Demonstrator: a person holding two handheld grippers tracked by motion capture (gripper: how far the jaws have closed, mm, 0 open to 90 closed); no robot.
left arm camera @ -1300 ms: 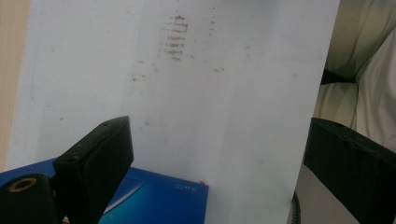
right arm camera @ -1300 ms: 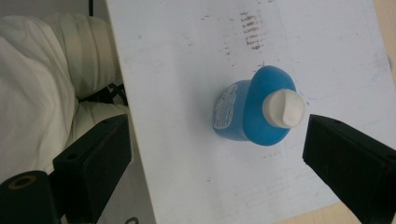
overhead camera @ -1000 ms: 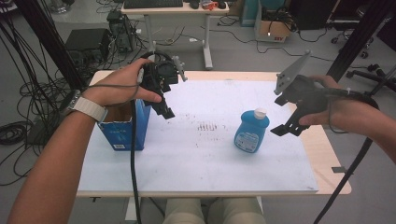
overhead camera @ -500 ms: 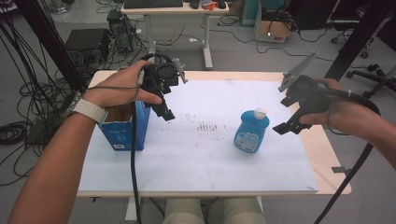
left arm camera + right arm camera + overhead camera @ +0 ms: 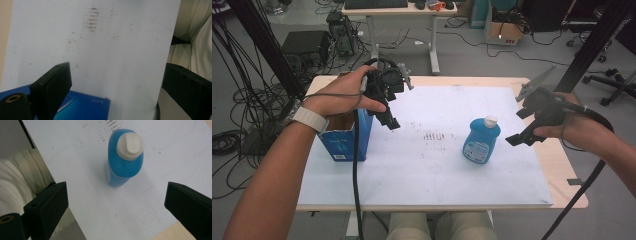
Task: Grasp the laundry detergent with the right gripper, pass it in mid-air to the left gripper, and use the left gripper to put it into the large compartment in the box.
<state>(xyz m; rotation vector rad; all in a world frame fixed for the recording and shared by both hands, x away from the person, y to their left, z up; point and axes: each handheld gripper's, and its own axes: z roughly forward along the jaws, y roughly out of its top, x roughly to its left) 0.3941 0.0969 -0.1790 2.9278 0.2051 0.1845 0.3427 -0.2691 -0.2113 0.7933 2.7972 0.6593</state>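
White board (image 5: 422, 170) covered my table, a blue carton (image 5: 346, 136) at its left edge under my left gripper (image 5: 388, 116), whose jaws stood apart on nothing. Nothing lay between my right gripper (image 5: 524, 127) and the blue bottle (image 5: 481, 140) standing upright just beside it. Since the earlier frames that gripper had dropped toward the bottle, its jaws just opening wider, empty.

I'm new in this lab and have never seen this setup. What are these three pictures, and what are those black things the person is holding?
A person holds a hand-operated gripper in each hand. The high view looks down on the table; the other two pictures come from cameras riding on each gripper. The left gripper hangs open by a blue box at the table's left side. The right gripper has just been opening its fingers and holds nothing; it points at a blue bottle with a white cap, standing upright. Brown marks stain the table's middle.
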